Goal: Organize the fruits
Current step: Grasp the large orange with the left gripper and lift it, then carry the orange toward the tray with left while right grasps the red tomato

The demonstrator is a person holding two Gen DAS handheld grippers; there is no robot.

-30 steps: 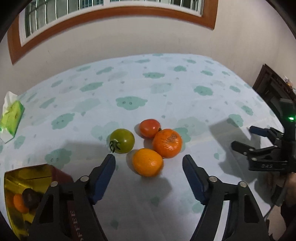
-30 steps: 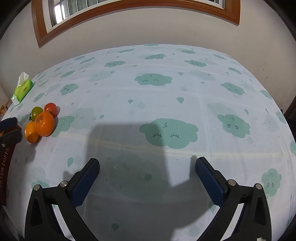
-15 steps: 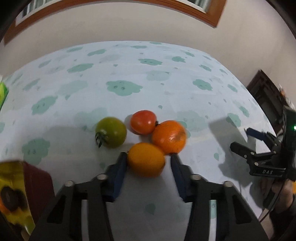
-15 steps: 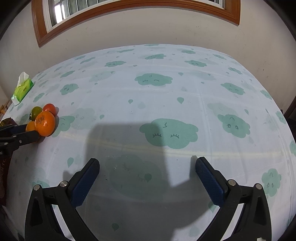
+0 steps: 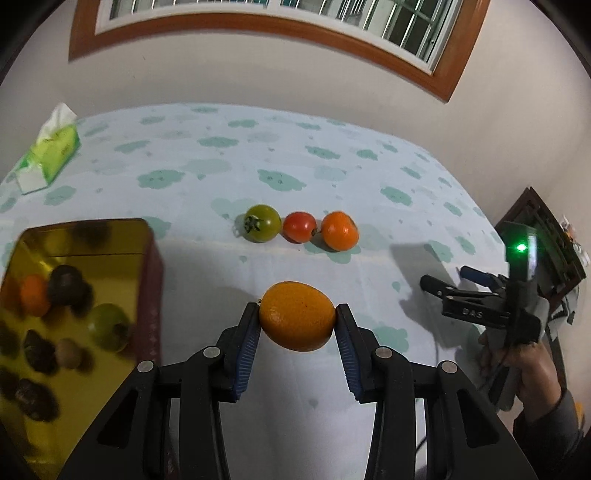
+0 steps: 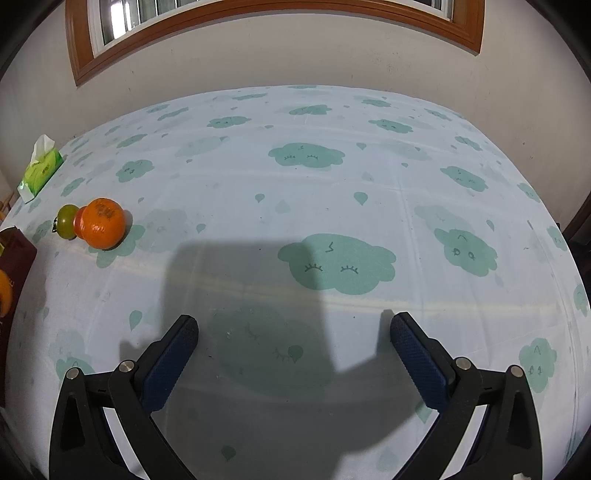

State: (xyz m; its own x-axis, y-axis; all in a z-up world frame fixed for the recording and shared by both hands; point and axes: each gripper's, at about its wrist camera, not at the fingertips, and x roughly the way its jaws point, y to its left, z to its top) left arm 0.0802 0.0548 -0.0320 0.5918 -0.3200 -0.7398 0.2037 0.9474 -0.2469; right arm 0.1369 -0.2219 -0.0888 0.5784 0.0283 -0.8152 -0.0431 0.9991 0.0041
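My left gripper [image 5: 297,316] is shut on a yellow-orange citrus fruit [image 5: 297,316], held off the cloud-print cloth. Behind it on the cloth lie a green tomato [image 5: 262,223], a red tomato [image 5: 299,227] and a darker orange [image 5: 339,230] in a row. A gold-lined tin box [image 5: 146,258] with several fruits inside stands at the left. My right gripper [image 6: 293,341] stands open over bare cloth with nothing between its fingers; it also shows at the right of the left wrist view as the right gripper [image 5: 458,282]. In the right wrist view the orange [image 6: 101,222] hides most of the red tomato, with the green tomato [image 6: 66,220] beside it.
A green tissue pack [image 5: 51,155] lies at the far left of the cloth. A wall with a wood-framed window [image 5: 258,26] runs behind the table. Dark wooden furniture [image 5: 543,229] stands past the right edge. A hand [image 5: 528,369] holds the right gripper.
The left gripper's jaws closed on the yellow-orange fruit, lifted it from the group and swung left, bringing the tin box into fuller view. The right gripper has stayed still.
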